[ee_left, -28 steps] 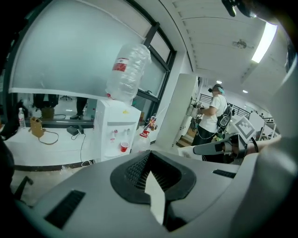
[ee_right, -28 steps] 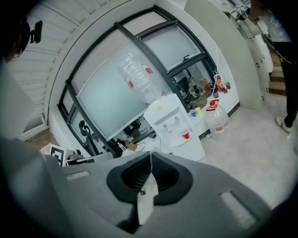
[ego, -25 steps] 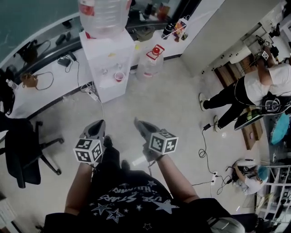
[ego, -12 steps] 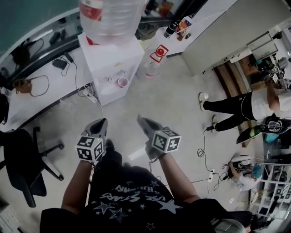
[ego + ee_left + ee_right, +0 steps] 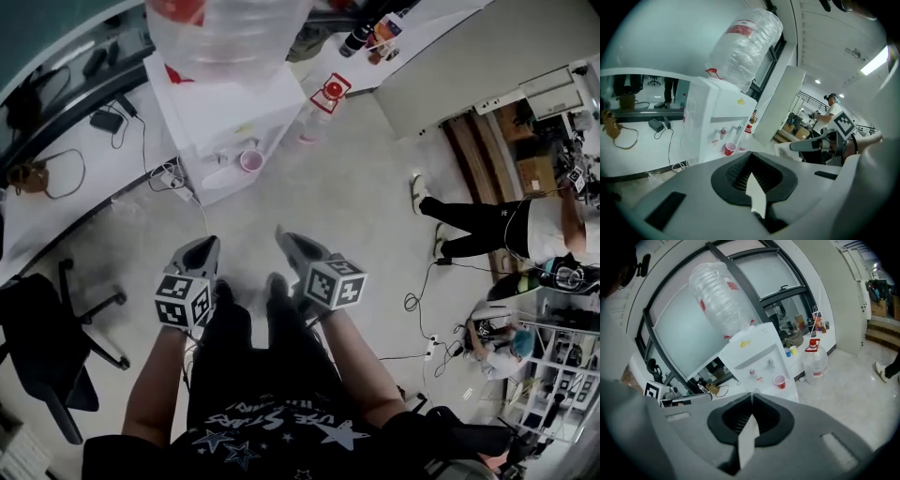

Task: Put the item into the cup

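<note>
1. The left gripper [image 5: 751, 155] has its jaws pressed together tip to tip, clasping only each other; the right gripper [image 5: 752, 394] is closed the same way.
2. Both are held side by side in front of the person, pointing toward the water dispenser [image 5: 220, 103].
3. The red cup [image 5: 250, 160] sits on the dispenser's tray beneath the taps, well apart from both grippers; a red-capped jug [image 5: 319, 117] stands on the floor just beside the dispenser.
</note>
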